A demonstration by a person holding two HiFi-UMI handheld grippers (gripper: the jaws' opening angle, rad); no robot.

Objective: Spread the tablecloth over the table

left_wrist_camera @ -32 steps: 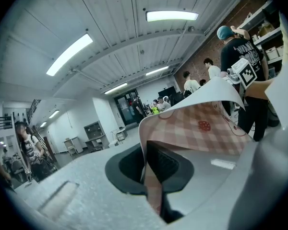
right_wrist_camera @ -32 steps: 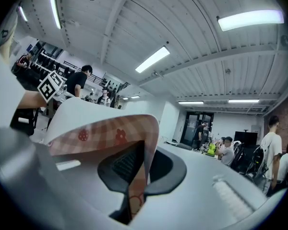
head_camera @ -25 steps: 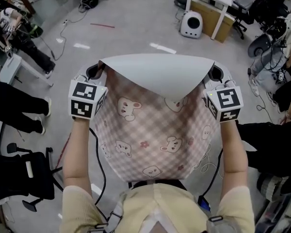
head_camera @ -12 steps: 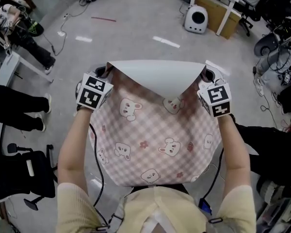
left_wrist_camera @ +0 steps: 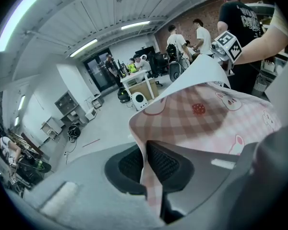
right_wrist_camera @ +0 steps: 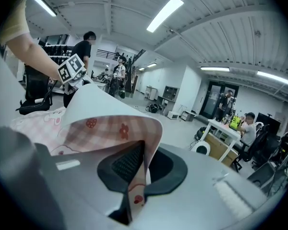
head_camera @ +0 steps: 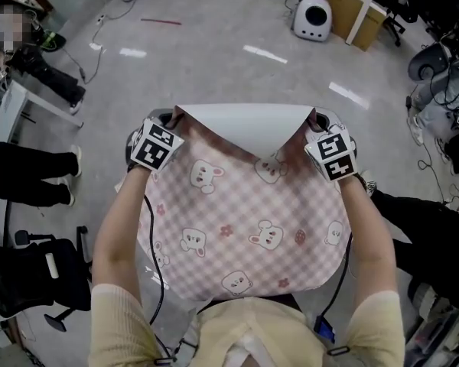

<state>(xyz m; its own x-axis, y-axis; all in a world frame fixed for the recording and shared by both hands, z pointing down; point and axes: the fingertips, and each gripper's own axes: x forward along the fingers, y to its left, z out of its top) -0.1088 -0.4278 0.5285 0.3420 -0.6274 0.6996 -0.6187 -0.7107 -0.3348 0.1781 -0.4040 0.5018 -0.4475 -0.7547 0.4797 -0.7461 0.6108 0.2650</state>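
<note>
Above the grey floor (head_camera: 214,60), a pink checked bunny-print tablecloth (head_camera: 245,220) is held outspread by its far corners, pinched in the left gripper (head_camera: 167,116) and right gripper (head_camera: 319,118), whose jaws are just starting to open.

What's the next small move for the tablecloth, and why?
Probably carry both corners forward and down together. The left tongs and right tongs pinch the tablecloth by its corners, jaws beginning to open. Its far edge curls back, white underside up, and the rest sags.
</note>
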